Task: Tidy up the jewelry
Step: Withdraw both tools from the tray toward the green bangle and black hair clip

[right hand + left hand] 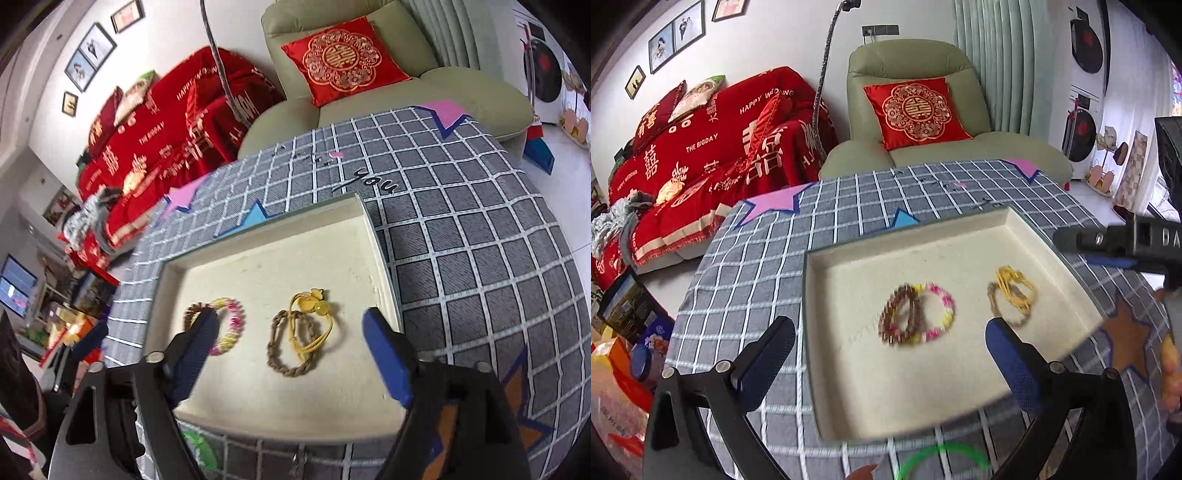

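**Jewelry lay in the tray, both claws wide and empty**

Jewelry sat inside the cream tray (373, 254) on our checked tablecloth (480, 258): a brown bead bracelet (899, 319) overlapping a pink-and-yellow bracelet (940, 312) near the middle, a braided brown bracelet (291, 347) under a yellow cord bracelet (312, 317) toward the right edge. A green ring (942, 459) lay outside the near edge. Our left gripper (890, 363) and right gripper (291, 356) hung spread wide, holding nothing.

The left gripper (890, 350) hovers with its blue-padded fingers (768, 354) spread wide over a cream tray (886, 398) on the grey checked tablecloth (753, 266). In the tray, a brown bead bracelet (899, 319) overlaps a pink-and-yellow bracelet (940, 312), apart from a yellow cord bracelet (1015, 288) lying over a tan braided one (1004, 314). The right gripper (1115, 243) reaches in from the right edge, and a green ring (942, 458) lies on the cloth just outside the tray's near rim.
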